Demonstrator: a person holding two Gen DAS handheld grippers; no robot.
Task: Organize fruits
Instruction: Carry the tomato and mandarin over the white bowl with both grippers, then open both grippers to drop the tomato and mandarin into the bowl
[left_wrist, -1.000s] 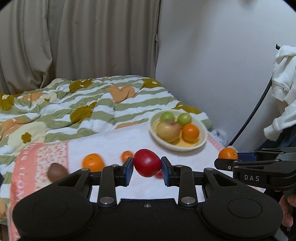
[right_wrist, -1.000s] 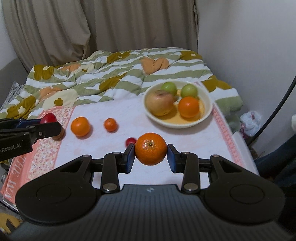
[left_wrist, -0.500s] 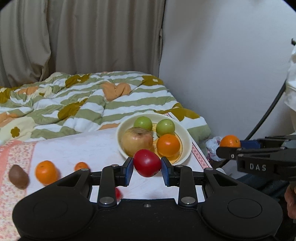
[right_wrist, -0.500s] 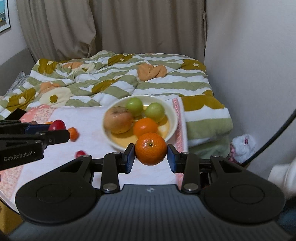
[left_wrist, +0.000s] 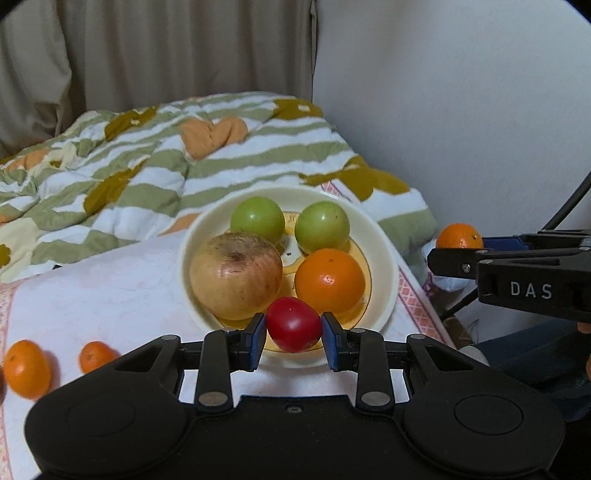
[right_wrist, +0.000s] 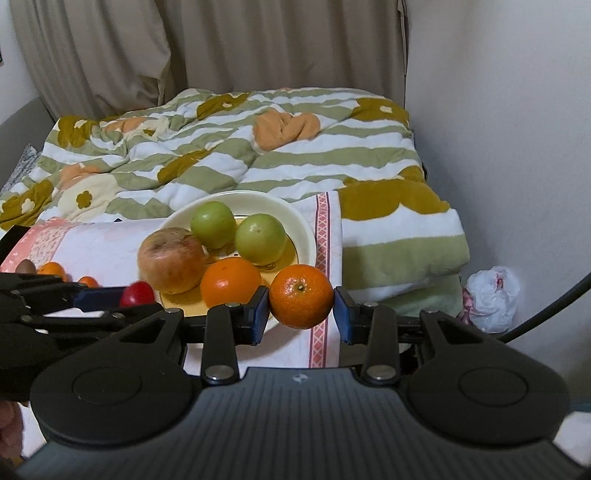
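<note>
Showing loose oranges (left_wrist: 27, 367) leftward, plastic bag (right_wrist: 489, 299) only in right view

- I see the cream bowl (left_wrist: 388, 258) on the white cloth — holds a big blotchy apple (left_wrist: 236, 275), two green fruits (left_wrist: 258, 218), one orange (left_wrist: 330, 280).
- Red tomato (left_wrist: 293, 325) clamped over the bowl's near rim.
- Mandarin (right_wrist: 301, 296) clamped beside the bowl.
- Two small oranges (left_wrist: 27, 368) loose on the cloth.

Left tool (left_wrist: 293, 325) gripping red tomato (left_wrist: 293, 325) over near rim of cream bowl (left_wrist: 388, 254) holding apple (left_wrist: 236, 275), orange (left_wrist: 330, 280), two green fruits (left_wrist: 258, 219). Right tool (left_wrist: 460, 245) at right edge pinching mandarin (left_wrist: 459, 236).
</note>
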